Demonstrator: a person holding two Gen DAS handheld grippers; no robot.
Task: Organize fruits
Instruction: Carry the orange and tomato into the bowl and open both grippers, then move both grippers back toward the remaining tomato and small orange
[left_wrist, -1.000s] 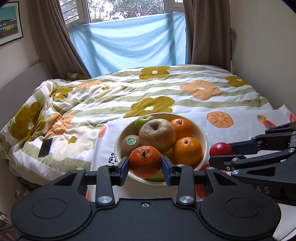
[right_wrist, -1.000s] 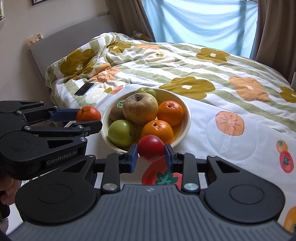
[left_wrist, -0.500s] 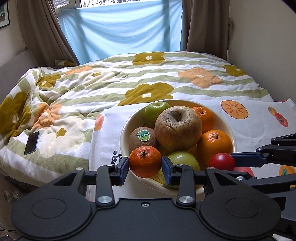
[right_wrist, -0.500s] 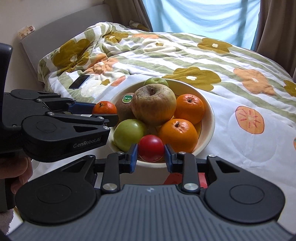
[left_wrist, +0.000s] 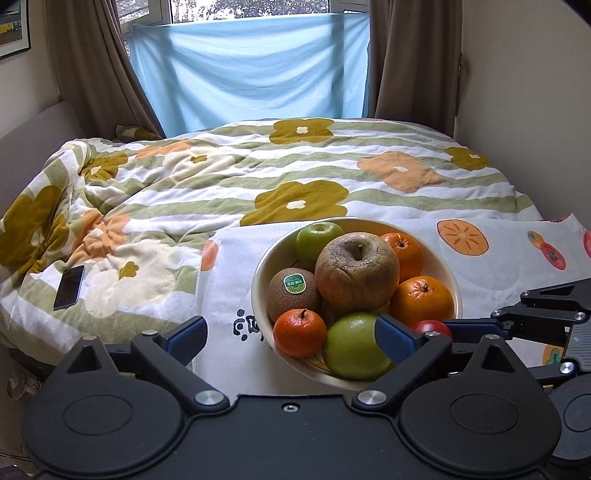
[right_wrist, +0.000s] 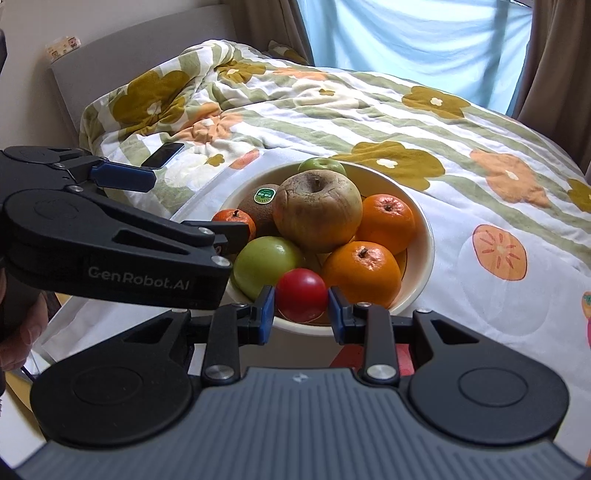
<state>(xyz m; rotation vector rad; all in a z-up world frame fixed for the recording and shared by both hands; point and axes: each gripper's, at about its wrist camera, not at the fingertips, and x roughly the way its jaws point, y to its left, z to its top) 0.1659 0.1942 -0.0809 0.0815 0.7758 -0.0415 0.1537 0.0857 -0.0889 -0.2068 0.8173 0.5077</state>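
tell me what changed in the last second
The left gripper has just opened and let go of the tangerine, which now lies in the bowl at its near edge beside the green apple. Both grippers have drawn closer to the bowl. The right gripper stays shut on the red fruit, and the other fruit in the bowl has not moved.
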